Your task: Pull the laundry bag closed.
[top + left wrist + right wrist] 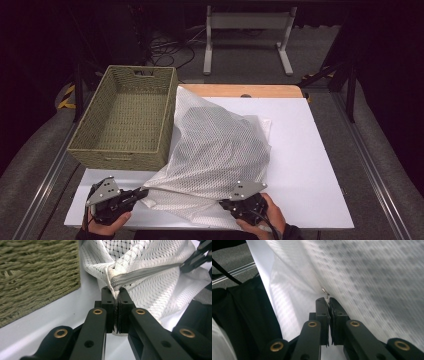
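A white mesh bag lies crumpled across the white table, leaning against a woven basket. My left gripper is at the bag's near left corner. In the left gripper view its jaws are shut on the bag's seam at the end of the grey zipper. My right gripper sits at the bag's near edge, a hand's width to the right. In its own view it is shut on the bag's edge, where a small metal zipper pull pokes out above the pads. The mesh there is blurred.
An olive woven basket stands on the table's left, close beside the left gripper. The table's right half is bare white surface. A metal stand and cables lie on the floor beyond the table's far edge.
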Demonstrator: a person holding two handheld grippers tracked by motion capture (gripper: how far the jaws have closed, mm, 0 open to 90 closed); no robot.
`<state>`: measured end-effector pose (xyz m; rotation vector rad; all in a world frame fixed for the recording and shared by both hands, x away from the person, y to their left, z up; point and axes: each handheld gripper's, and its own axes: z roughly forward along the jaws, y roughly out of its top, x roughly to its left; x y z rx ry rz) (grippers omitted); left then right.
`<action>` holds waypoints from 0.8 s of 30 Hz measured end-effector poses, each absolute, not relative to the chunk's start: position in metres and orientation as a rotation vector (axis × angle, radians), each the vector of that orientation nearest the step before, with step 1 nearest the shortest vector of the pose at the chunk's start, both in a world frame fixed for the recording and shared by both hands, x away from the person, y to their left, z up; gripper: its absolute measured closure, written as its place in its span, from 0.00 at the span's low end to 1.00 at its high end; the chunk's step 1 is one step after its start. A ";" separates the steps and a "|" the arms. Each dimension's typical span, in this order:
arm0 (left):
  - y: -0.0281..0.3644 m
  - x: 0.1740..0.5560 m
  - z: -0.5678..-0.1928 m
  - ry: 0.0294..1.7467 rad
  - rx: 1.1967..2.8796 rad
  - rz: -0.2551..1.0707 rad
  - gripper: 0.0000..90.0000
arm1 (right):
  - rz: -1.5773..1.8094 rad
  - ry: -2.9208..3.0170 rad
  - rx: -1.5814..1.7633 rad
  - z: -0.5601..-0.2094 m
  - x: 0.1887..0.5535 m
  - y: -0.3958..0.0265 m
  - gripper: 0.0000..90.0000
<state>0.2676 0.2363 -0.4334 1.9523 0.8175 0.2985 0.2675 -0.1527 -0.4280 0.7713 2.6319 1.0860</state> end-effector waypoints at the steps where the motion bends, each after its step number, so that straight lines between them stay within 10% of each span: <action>1: 0.234 0.267 -0.433 0.807 1.966 0.311 0.96 | 1.081 2.628 0.779 -0.428 0.267 -0.157 0.96; 24: 0.251 0.268 -0.433 0.892 1.906 0.398 0.96 | 1.015 2.553 0.943 -0.428 0.250 -0.235 0.96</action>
